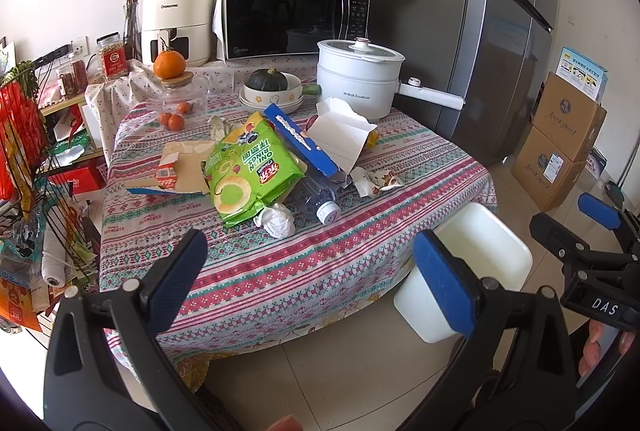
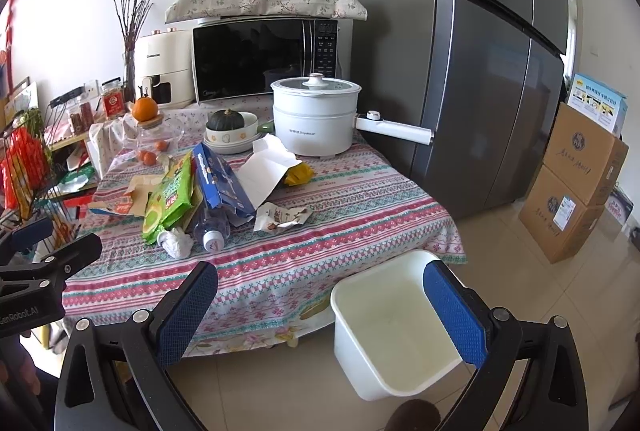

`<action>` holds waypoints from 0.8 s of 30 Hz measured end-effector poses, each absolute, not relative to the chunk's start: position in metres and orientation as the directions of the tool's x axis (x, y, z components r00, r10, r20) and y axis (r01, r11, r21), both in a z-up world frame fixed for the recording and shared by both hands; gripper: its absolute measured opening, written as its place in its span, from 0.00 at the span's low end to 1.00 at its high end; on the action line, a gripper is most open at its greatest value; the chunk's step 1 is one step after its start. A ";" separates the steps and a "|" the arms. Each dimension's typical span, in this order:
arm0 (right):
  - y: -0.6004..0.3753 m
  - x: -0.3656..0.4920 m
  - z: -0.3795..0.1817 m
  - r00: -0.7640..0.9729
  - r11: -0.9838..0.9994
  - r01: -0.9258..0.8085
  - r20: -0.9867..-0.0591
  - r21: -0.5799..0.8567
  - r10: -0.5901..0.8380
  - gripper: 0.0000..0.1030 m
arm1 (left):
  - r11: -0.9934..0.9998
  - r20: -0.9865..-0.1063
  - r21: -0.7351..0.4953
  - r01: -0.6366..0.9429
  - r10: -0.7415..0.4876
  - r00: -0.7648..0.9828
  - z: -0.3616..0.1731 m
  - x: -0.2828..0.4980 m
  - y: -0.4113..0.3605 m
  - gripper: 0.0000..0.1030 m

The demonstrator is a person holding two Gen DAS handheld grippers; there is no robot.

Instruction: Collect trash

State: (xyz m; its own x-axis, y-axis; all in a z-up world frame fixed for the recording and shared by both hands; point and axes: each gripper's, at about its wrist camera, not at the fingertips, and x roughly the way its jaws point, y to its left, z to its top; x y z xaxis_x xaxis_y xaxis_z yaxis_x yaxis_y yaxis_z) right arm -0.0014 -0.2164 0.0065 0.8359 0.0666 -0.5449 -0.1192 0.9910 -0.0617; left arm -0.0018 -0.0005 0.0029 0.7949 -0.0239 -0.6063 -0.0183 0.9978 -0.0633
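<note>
Table (image 1: pixel 360 263): patterned cloth, trash heaped toward its middle; nothing looks collected yet.
White bin (image 2: pixel 384 327): on the floor just beside the table's near right corner, apparently empty; the whole job looks to be ahead.
White torn carton (image 1: pixel 340 135): far side of the heap, toward the electric pot (image 1: pixel 356 83).
Blue box (image 1: pixel 304 143): leaning on the heap, left of the carton.
Onion-ring bag (image 1: pixel 244 171): green, heap's centre.
Brown torn carton (image 1: pixel 176 171): left of the bag.
Plastic bottle (image 1: pixel 320 199): lying under the blue box, cap toward the near edge.
Snack wrapper (image 1: pixel 376 181): right of the bottle.
Crumpled tissue (image 1: pixel 276 221): nearest piece, touching the bag.
Left gripper (image 1: pixel 308 271): jaws spread, holding nothing, short of the table.
Right gripper (image 2: pixel 320 311): jaws spread, holding nothing, by the bin.
</note>
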 end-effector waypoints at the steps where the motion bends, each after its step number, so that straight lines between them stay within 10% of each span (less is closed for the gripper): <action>1: -0.216 -0.002 0.007 0.836 0.991 -0.119 -0.545 -0.061 0.067 1.00 | 0.998 -0.606 -0.064 -0.019 -0.024 0.795 0.003 -0.002 0.000 0.99; 24: -0.215 -0.003 0.007 0.833 0.990 -0.124 -0.549 -0.067 0.067 1.00 | 0.997 -0.604 -0.069 -0.020 -0.026 0.796 0.003 -0.002 0.003 0.99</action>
